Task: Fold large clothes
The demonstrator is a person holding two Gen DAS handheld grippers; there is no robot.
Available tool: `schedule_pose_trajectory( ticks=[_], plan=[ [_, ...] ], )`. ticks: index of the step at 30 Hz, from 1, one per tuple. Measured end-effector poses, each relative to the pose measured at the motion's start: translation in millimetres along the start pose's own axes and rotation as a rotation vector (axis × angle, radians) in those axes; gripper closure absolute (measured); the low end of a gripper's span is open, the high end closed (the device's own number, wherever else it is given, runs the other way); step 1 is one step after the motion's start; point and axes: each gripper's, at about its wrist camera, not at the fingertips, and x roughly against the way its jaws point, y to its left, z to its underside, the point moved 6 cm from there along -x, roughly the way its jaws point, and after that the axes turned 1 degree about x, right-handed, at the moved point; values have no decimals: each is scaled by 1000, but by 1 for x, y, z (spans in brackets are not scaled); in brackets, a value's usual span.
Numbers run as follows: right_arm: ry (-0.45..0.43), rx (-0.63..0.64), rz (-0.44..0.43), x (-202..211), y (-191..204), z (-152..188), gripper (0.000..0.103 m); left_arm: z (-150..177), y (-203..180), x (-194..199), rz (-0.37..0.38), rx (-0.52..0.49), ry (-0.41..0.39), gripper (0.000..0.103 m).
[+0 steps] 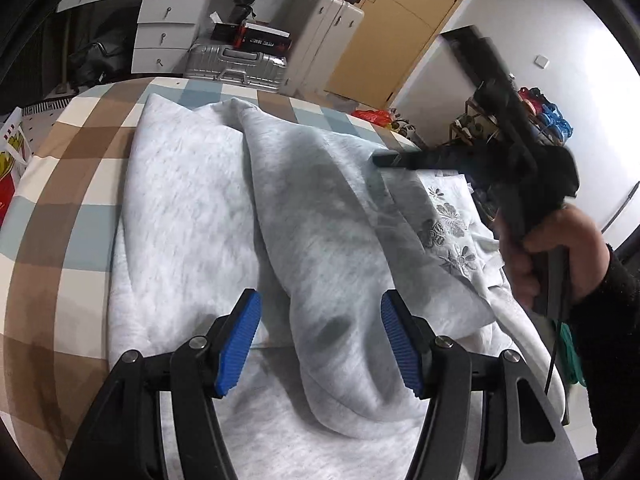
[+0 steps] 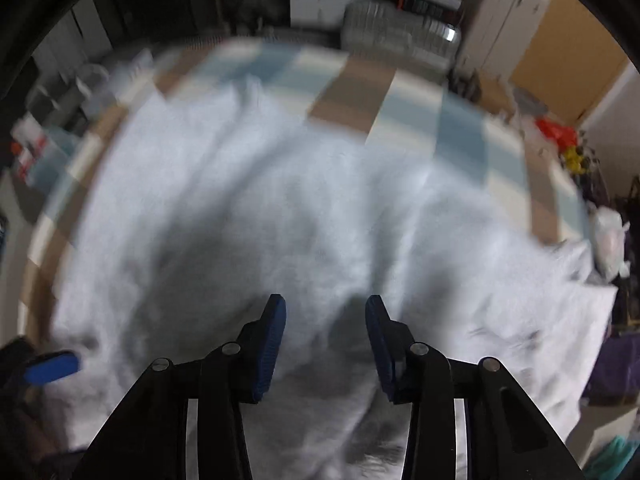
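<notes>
Sweatshirt (image 1: 192,200), pale grey, sprawled on checked bedspread (image 1: 60,184), one flap folded over its middle. Left gripper (image 1: 320,344) above sweatshirt's near edge, jaws spread, nothing pinched. Right gripper (image 2: 326,344) over sweatshirt's right side, jaws parted, empty, blurry.

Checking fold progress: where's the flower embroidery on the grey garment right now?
In the left wrist view, the flower embroidery lies right of the folded-over flap, near the hand with the right gripper.

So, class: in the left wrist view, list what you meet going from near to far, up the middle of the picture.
left gripper → grey garment → checked bed cover → silver suitcase → black boxes
</notes>
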Motion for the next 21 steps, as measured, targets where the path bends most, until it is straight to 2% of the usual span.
schedule_pose_trajectory(
  ticks=[2, 3, 6, 8, 10, 12, 13, 14, 16, 17, 19, 21],
  plan=[
    [-50, -77, 51, 8, -25, -6, 55, -2, -1, -1, -15, -3, -4, 46],
    [-28, -107, 74, 2, -35, -4, 53, -3, -2, -2, -21, -4, -10, 46],
    [213, -127, 97, -48, -52, 32, 52, -3, 2, -2, -31, -1, -8, 46],
    [164, -93, 66, -44, -50, 42, 51, -4, 1, -5, -42, 8, -4, 46],
    [178, -46, 36, -36, -45, 54, 53, -4, 0, -8, -56, 1, -1, 46],
    [146, -31, 8, -18, -47, 61, 55, -1, -5, -12, -66, -24, 14, 46],
    [108, -41, -4, -5, -49, 64, 55, 1, -8, -18, -86, -58, 34, 46],
    [71, -63, -22, 9, -51, 67, 55, 6, -9, -29, -143, -94, 87, 46],
    [45, -104, -88, 21, -50, 79, 53, 19, -5, -48, -211, -114, 181, 45],
    [73, -108, -110, 18, -46, 92, 53, 19, -6, -48, -219, -120, 160, 43],
    [115, -71, -84, 10, -36, 114, 53, 19, -9, -49, -250, -155, 169, 42],
    [70, -19, -47, 13, -30, 129, 53, 18, -11, -44, -256, -149, 169, 42]
  ],
)
